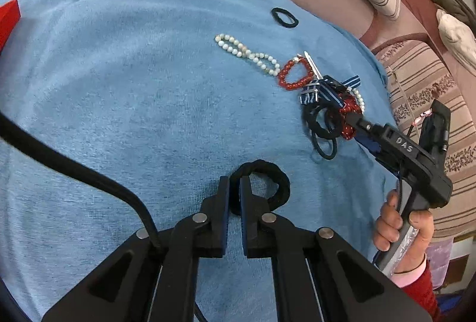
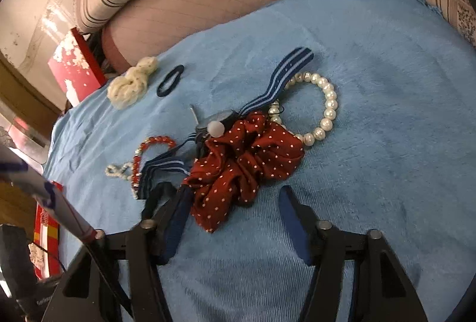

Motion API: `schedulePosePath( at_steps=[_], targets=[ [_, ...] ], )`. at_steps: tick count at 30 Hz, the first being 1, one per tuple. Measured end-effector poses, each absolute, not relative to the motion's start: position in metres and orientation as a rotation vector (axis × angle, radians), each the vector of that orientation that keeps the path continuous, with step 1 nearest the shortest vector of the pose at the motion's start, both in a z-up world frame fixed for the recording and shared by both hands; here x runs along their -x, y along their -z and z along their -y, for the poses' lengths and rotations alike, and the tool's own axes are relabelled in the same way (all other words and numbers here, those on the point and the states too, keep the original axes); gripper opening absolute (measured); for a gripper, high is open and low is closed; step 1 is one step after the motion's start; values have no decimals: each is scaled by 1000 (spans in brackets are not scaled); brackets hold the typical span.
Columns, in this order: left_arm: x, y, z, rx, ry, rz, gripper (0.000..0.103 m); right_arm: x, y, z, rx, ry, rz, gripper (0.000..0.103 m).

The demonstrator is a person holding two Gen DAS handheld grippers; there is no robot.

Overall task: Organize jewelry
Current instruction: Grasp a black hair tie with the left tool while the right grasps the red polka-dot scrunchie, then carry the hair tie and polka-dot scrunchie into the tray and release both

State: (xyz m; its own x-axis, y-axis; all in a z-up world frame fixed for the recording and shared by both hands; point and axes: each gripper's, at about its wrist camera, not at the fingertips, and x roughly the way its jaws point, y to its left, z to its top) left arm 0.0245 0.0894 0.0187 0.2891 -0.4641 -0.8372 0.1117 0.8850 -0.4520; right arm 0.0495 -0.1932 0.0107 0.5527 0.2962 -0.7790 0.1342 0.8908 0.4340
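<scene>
My left gripper (image 1: 234,188) is nearly closed, its fingers pinching one side of a thick black hair tie (image 1: 261,186); the rest of the loop lies on the blue towel (image 1: 119,84) just right of the fingertips. My right gripper (image 2: 235,200) is spread wide, clamping nothing. The red polka-dot scrunchie (image 2: 244,161) lies between and just ahead of its fingers, against the left finger. Just beyond the scrunchie lie a pearl bracelet (image 2: 327,102) and a blue striped band (image 2: 282,75). Ahead-left are a red bead bracelet (image 2: 148,149), a thin black hair tie (image 2: 170,80) and a cream scrunchie (image 2: 131,82).
</scene>
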Motion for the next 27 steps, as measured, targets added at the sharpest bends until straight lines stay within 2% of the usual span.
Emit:
schedulePosePath(
  at_steps=[4,13,19,27],
  targets=[
    [-21,-24,-85,324,405,-1204,5,-34,-22,192,-447,-108,-973,8],
    [20,-86,-124,352,361,-1066,4,31,-73,183,-376,-137,-913,7],
    [62,-119,-191,404,277,-977,4,48,-99,146,-354,-249,-903,7],
    [93,-140,-301,431,48,-901,4,44,-125,34,-234,-469,-917,7]
  ],
)
